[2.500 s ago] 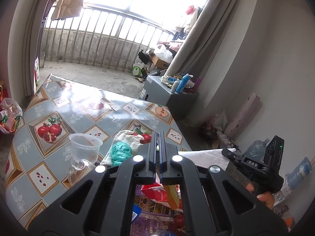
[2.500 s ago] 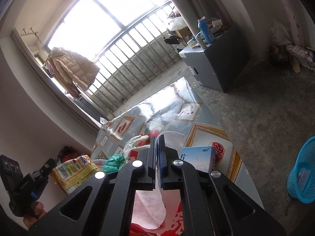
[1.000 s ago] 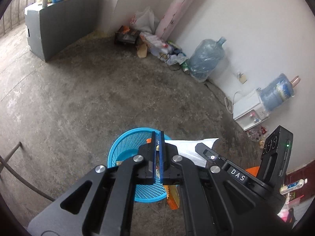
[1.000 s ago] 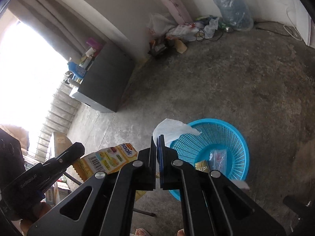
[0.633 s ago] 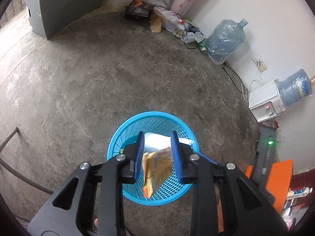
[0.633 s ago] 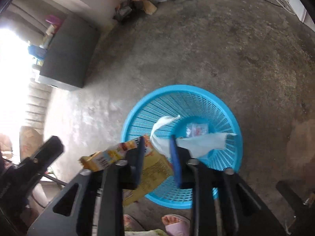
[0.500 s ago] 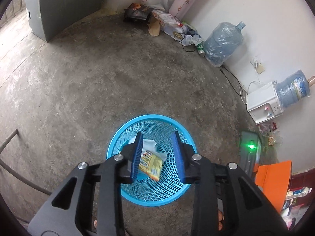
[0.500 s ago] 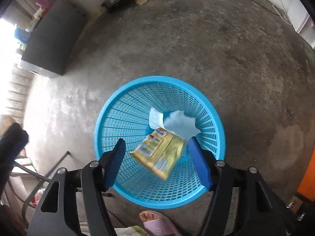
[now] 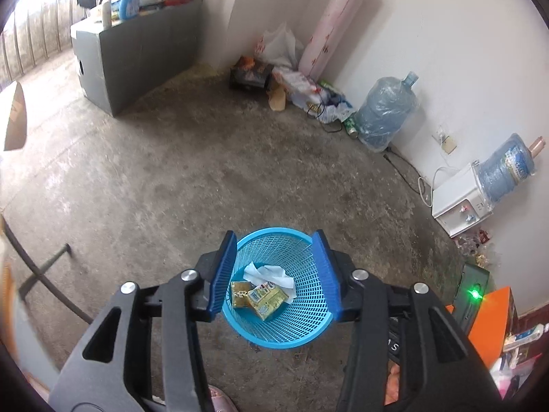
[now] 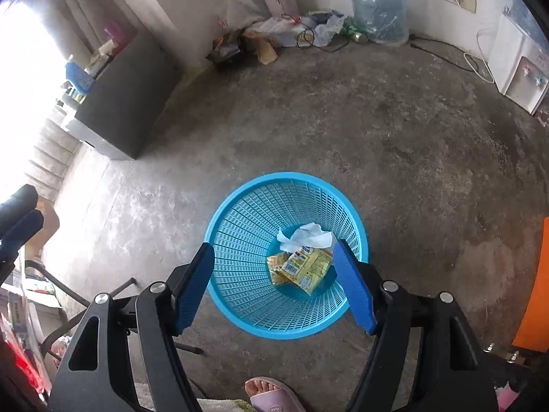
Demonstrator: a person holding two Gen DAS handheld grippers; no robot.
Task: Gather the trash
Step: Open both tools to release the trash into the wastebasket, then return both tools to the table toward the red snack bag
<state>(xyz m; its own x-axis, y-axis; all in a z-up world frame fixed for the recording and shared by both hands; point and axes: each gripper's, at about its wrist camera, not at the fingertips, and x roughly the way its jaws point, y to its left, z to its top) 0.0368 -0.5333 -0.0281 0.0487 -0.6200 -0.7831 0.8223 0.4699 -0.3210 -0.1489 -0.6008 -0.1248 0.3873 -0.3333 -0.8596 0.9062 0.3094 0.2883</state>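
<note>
A blue mesh basket (image 9: pixel 302 322) (image 10: pixel 247 219) stands on the concrete floor. Inside lie a yellow snack packet (image 9: pixel 266 296) (image 10: pixel 308 266), a small yellow wrapper (image 9: pixel 240 293) (image 10: pixel 276 262) and a white tissue (image 9: pixel 269 274) (image 10: pixel 307 235). My left gripper (image 9: pixel 276 271) is open and empty, held above the basket. My right gripper (image 10: pixel 274 283) is open wide and empty, also above the basket. The tip of the left gripper shows at the left edge of the right wrist view (image 10: pixel 20 219).
A grey cabinet (image 9: pixel 133 48) (image 10: pixel 127 96) stands at the back left. Bags and clutter (image 9: pixel 291 75) and a water jug (image 9: pixel 387 116) line the far wall. A white water dispenser (image 9: pixel 463 202) stands right. A table leg (image 9: pixel 37 271) and my slippered foot (image 10: pixel 271 395) are near.
Both grippers swung from the table to the basket, opened and dropped the snack packet and the tissue, which now lie in the basket. The jaws have opened wider since.
</note>
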